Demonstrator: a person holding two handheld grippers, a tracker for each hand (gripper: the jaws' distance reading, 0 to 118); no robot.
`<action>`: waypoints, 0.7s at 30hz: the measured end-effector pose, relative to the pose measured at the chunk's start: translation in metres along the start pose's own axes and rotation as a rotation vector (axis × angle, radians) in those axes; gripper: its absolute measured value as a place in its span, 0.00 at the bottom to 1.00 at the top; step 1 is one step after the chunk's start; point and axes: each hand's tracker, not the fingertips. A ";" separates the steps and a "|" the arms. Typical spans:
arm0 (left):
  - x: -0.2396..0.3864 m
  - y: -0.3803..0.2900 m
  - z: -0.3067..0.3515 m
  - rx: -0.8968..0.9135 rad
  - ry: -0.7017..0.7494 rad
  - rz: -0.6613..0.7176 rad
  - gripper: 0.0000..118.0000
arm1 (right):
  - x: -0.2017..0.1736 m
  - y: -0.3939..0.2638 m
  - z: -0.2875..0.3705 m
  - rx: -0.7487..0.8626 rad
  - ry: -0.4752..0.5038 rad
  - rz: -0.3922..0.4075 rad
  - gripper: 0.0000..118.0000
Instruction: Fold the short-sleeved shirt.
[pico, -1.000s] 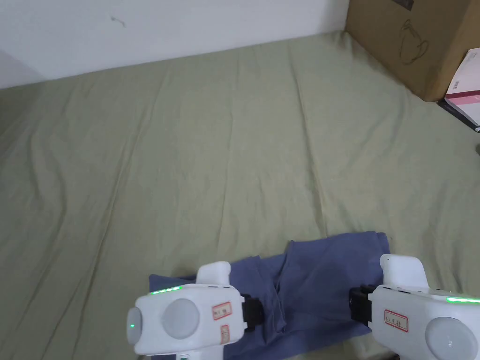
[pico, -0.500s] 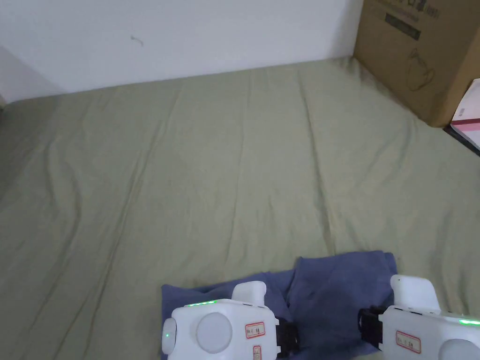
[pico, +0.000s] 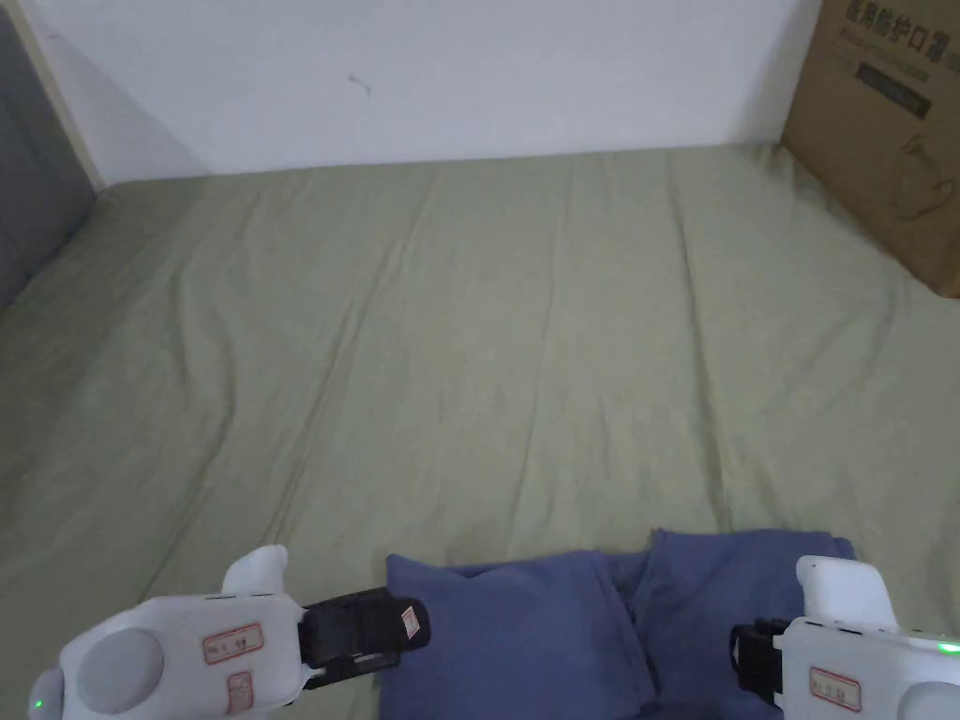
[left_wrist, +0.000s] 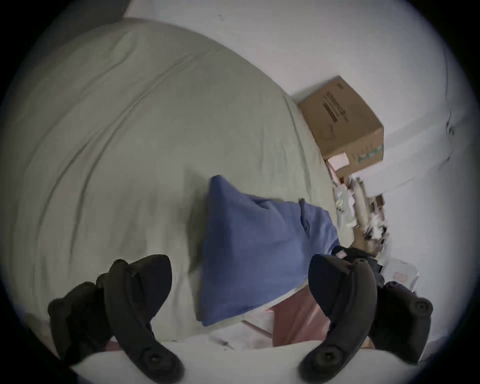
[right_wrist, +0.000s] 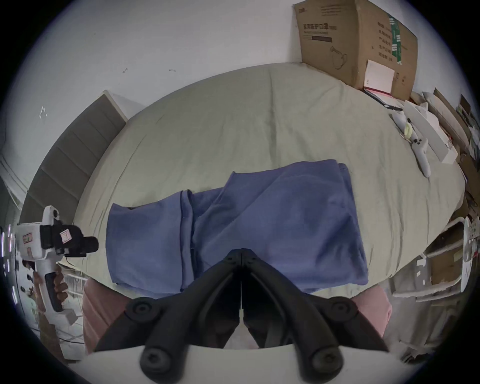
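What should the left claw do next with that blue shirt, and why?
Probably swing the left gripper back in to grip the blue shirt's left edge: its jaws stand open beside the cloth, holding nothing, while the right gripper is shut over the shirt.

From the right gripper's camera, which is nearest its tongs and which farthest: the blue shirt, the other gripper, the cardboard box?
1. Blue shirt: directly ahead of the right tongs, lying on the bed.
2. Left gripper: off to the left side, beside the bed's near edge.
3. Cardboard box: far right corner, against the wall.
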 end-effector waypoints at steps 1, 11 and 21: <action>-0.015 -0.001 -0.001 -0.011 -0.031 0.060 0.93 | -0.004 0.000 -0.002 -0.008 0.005 0.009 0.00; -0.034 -0.001 -0.050 -0.090 -0.189 0.118 0.37 | -0.026 0.005 -0.012 -0.036 0.008 0.062 0.00; -0.048 0.021 -0.044 -0.134 -0.242 0.127 0.13 | -0.036 0.010 -0.020 -0.065 -0.004 0.087 0.00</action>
